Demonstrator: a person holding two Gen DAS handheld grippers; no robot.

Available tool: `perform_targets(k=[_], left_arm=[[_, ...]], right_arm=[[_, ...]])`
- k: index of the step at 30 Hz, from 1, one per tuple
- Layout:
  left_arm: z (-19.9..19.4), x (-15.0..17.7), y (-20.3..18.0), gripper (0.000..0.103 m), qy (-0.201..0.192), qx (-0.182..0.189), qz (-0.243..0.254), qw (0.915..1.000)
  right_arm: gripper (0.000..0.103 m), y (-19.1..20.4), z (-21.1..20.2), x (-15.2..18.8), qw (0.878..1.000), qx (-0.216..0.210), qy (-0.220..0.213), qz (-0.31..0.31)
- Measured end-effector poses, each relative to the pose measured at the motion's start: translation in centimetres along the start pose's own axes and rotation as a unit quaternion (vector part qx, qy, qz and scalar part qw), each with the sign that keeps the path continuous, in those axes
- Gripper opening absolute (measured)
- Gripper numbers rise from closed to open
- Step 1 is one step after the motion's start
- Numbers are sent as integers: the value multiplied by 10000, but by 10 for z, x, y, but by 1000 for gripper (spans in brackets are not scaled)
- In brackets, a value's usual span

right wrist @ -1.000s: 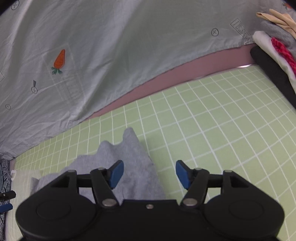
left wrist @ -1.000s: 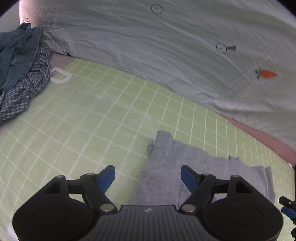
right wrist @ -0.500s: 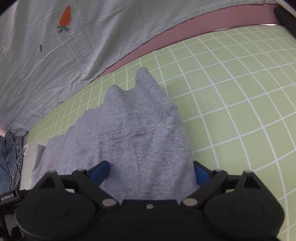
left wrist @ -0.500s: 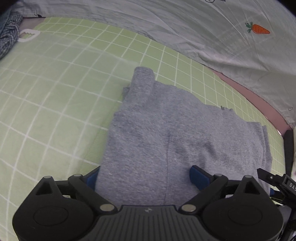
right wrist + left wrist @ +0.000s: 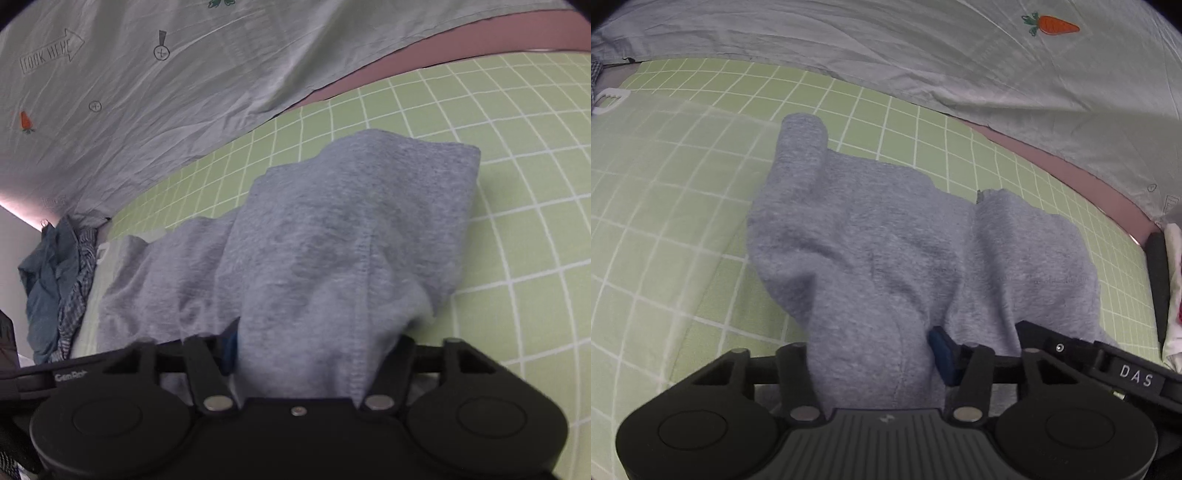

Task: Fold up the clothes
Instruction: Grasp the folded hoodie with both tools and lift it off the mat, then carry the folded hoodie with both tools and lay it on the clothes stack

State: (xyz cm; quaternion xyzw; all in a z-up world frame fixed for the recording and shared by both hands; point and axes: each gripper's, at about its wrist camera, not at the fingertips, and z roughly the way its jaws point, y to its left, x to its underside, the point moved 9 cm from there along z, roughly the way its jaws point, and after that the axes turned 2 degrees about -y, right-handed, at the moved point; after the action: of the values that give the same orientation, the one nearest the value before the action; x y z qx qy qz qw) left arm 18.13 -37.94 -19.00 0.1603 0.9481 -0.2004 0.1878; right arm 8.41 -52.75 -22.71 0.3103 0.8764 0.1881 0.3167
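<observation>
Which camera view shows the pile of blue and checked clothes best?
The right wrist view shows it best: the pile of blue and checked clothes lies at the left edge, beyond the grey garment. The left wrist view shows only a small checked scrap at its far left edge.

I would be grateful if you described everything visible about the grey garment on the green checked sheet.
The grey garment is soft heathered knit, fleece-like, with a stitched seam running up it. It lies rumpled on the green checked sheet, its near edge bunched and drawn up. The left gripper and right gripper each have a gathered fold between their jaws, which are closing on it. A narrow, sleeve-like tab sticks out at the far end. Nothing else touches it.
</observation>
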Motion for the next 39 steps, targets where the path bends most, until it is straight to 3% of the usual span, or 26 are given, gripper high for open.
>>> perform_targets(k=[2, 10, 16, 23, 27, 32, 39], left_arm=[[-13, 6, -4, 41, 3, 115, -78, 9999], [-70, 63, -33, 41, 45, 546, 166, 9984], [-95, 101, -65, 41, 165, 864, 711, 9936], [-104, 143, -119, 41, 456, 1225, 1482, 9803], [-100, 166, -164, 41, 452, 1299, 1820, 9736], [-82, 184, -239, 41, 253, 1225, 1818, 9753], [-56, 184, -389, 41, -139, 1291, 1470, 9806]], right_arm=[[49, 2, -11, 4, 10000, 56, -72, 13], [47, 2, -93, 48, 9987, 310, -407, -60], [47, -14, -151, 87, 9947, 737, -701, 146], [48, -41, -219, 109, 9843, 1261, -1044, 657], [48, -75, -266, 109, 9782, 1412, -1244, 876], [48, -147, -300, 95, 9774, 1318, -1384, 906], [47, -275, -356, 22, 9829, 1185, -1376, 309]])
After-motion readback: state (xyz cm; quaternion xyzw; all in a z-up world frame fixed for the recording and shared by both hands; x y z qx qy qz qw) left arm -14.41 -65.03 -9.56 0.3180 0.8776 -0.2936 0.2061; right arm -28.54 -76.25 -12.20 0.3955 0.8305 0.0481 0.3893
